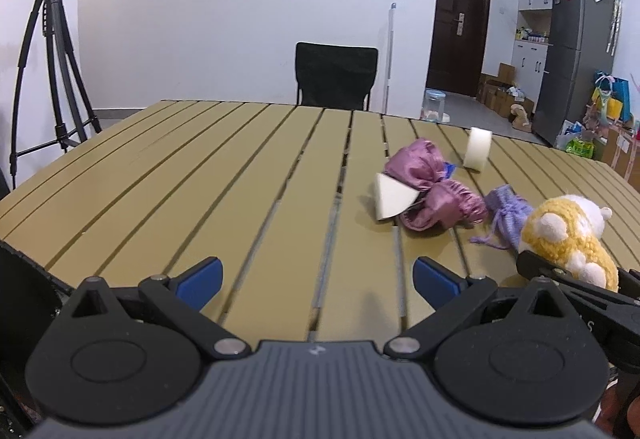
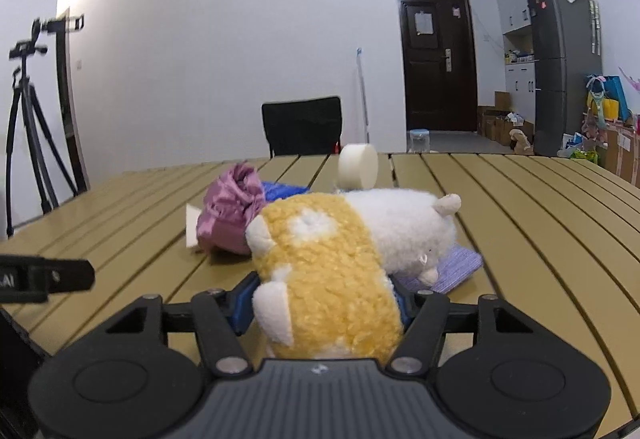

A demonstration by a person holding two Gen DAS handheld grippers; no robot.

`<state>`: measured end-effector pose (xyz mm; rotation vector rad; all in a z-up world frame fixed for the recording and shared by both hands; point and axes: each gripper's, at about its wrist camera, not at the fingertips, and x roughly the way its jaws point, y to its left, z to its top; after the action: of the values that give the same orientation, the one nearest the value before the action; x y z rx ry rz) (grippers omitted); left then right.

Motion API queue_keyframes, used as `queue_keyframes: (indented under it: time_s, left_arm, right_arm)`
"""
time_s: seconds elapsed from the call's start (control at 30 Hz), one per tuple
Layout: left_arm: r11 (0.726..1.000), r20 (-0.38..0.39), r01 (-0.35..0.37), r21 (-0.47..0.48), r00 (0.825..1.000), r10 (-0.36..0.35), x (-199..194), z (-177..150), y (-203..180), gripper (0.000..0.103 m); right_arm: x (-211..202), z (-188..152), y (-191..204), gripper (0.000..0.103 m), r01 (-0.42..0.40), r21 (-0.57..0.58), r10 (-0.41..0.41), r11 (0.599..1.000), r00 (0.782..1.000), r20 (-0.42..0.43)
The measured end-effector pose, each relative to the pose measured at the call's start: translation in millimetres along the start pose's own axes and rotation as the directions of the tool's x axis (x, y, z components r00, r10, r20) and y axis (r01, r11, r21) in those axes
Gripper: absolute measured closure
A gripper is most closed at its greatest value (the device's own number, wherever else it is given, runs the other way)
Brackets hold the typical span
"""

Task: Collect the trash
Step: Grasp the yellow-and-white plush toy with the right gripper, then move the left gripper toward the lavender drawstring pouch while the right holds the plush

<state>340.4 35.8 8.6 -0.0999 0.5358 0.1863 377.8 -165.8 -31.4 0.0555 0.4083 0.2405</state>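
My right gripper [image 2: 320,303] has its jaws closed on the yellow-and-white plush toy [image 2: 332,263], which lies at the near right of the worktop [image 1: 200,167], positioned for lifting. My left gripper [image 1: 316,283] waits nearby, jaws wide and empty, keeping clear.

Slatted table [image 1: 200,175] — contents, placed from the grippers. Plush toy [image 2: 332,271]: between the right gripper's [image 2: 322,305] fingers, lying partly on a knitted pouch [image 2: 460,267]. Satin bag [image 2: 232,215]: ahead-left of the toy, touching it. Foam wedge [image 1: 392,201]: against the bag's left side. Foam disc [image 2: 358,165]: beyond the toy, on edge. Left gripper [image 1: 316,281]: over bare slats — chair [image 1: 336,77] behind the table.
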Motion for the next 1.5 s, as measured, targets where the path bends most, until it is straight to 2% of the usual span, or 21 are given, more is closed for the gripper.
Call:
queue_keyframes:
  time_s: [0.33,0.67,1.13,1.5]
  left_arm:
    - [0.999,0.003,0.040,0.000,0.999,-0.040,1.1,1.5,-25.2,0.000]
    - [0.996,0.001,0.089,-0.018,0.996,-0.089,11.1,9.2,-51.1,0.000]
    - [0.988,-0.032,0.153,-0.012,0.988,-0.153,36.2,15.5,-99.1,0.000]
    - [0.972,-0.088,0.233,0.028,0.969,-0.230,69.5,17.0,-144.6,0.000]
  right_arm:
    - [-17.3,2.4,-18.3,0.041,0.011,0.041,-0.014,0.999,0.998,0.057]
    - [-35.3,3.7,-44.6,0.042,0.078,0.056,-0.083,0.995,0.991,0.107]
    - [-55.2,2.9,-102.1,0.042,0.194,0.093,-0.204,0.977,0.971,0.124]
    - [-60.2,-1.9,-141.6,0.042,0.269,0.129,-0.283,0.955,0.952,0.112]
